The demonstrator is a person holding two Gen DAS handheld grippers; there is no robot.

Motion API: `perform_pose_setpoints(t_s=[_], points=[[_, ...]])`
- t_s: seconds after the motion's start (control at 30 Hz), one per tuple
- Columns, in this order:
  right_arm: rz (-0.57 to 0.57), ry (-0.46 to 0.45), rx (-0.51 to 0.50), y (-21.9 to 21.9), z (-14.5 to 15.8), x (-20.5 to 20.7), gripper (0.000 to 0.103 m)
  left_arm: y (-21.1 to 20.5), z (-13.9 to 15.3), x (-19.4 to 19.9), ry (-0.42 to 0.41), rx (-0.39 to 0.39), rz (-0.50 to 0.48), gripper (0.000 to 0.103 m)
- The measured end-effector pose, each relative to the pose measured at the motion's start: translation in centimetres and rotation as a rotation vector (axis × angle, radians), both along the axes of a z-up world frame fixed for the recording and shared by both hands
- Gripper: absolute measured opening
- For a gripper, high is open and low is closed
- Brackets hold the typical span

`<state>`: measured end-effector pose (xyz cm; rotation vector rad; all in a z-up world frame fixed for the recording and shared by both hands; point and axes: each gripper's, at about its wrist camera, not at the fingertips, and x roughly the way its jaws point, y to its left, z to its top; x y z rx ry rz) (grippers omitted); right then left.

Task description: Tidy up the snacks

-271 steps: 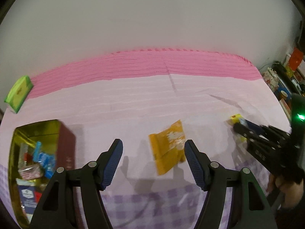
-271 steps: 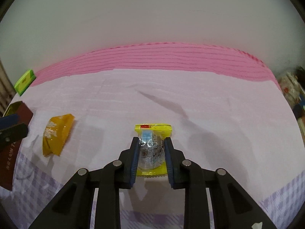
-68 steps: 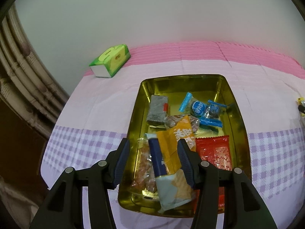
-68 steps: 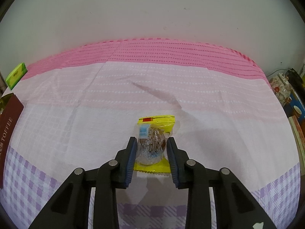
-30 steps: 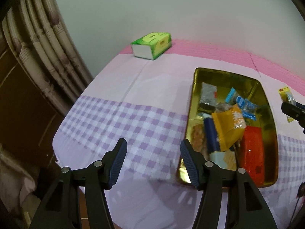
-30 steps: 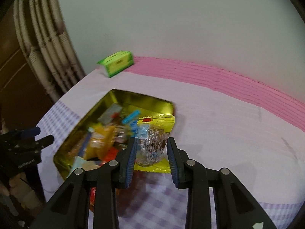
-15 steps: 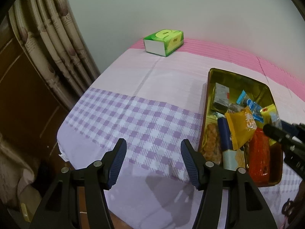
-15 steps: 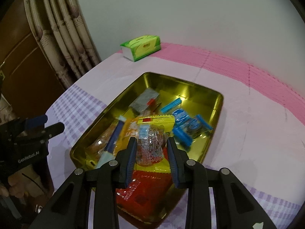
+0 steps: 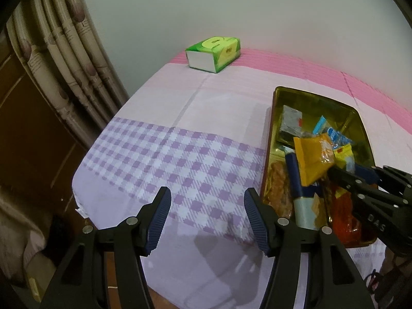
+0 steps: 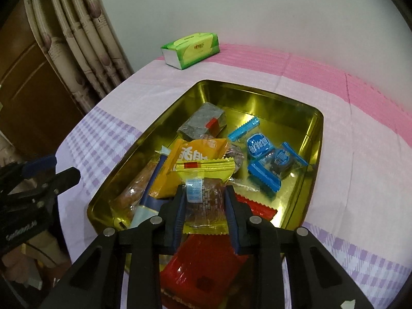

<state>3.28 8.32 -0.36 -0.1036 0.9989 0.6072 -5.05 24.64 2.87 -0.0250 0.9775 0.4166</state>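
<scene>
- My right hand-held gripper clamped the yellow snack pack, held over the gold tin w/ other snacks.
- My left hand-held gripper hung unclenched, nothing in it, above the table beside the tin.

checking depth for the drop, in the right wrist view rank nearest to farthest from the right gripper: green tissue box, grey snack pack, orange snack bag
From the right gripper:
1. orange snack bag, in the gold tin just ahead of the fingertips.
2. grey snack pack, deeper in the tin.
3. green tissue box, outside the tin at the table's far edge.
</scene>
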Motion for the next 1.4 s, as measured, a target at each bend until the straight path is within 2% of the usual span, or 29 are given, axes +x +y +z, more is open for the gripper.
perform_pose_setpoints(t_s=[0.47, 0.53, 0.67, 0.73, 0.8, 0.87, 0.93, 1.1, 1.4], points=[[0.001, -0.01, -0.027, 0.9, -0.2, -0.3, 0.03, -1.4, -0.4, 0.1, 0.023, 0.001, -0.065, 0.06], [-0.009, -0.001, -0.013, 0.7, 0.2, -0.5, 0.042, -1.6, -0.5, 0.1, 0.029, 0.007, -0.074, 0.06], [-0.035, 0.004, 0.03, 0.0, 1.5, -1.4, 0.054, -1.6, -0.5, 0.1, 0.037, -0.001, -0.076, 0.06], [-0.048, -0.014, 0.022, -0.4, 2.3, -2.0, 0.067, -1.7, -0.5, 0.1, 0.038, 0.0, -0.079, 0.06], [-0.064, -0.03, 0.005, -0.9, 3.1, -2.6, 0.075, -1.9, -0.4, 0.0, 0.037, 0.004, -0.088, 0.06], [-0.086, -0.031, -0.009, -1.6, 3.6, -3.1, 0.076, -2.2, -0.4, 0.0, 0.039, 0.009, -0.096, 0.06], [-0.115, -0.02, -0.018, -2.4, 4.0, -3.6, 0.085, -2.5, -0.5, 0.0, 0.046, 0.015, -0.107, 0.06], [-0.166, 0.008, -0.04, -3.8, 3.9, -4.7, 0.091, -3.3, -0.4, 0.0, 0.051, 0.039, -0.13, 0.06], [-0.175, 0.061, -0.038, -4.1, 3.1, -5.2, 0.093, -3.9, -0.4, -0.2, 0.059, 0.047, -0.144, 0.06]])
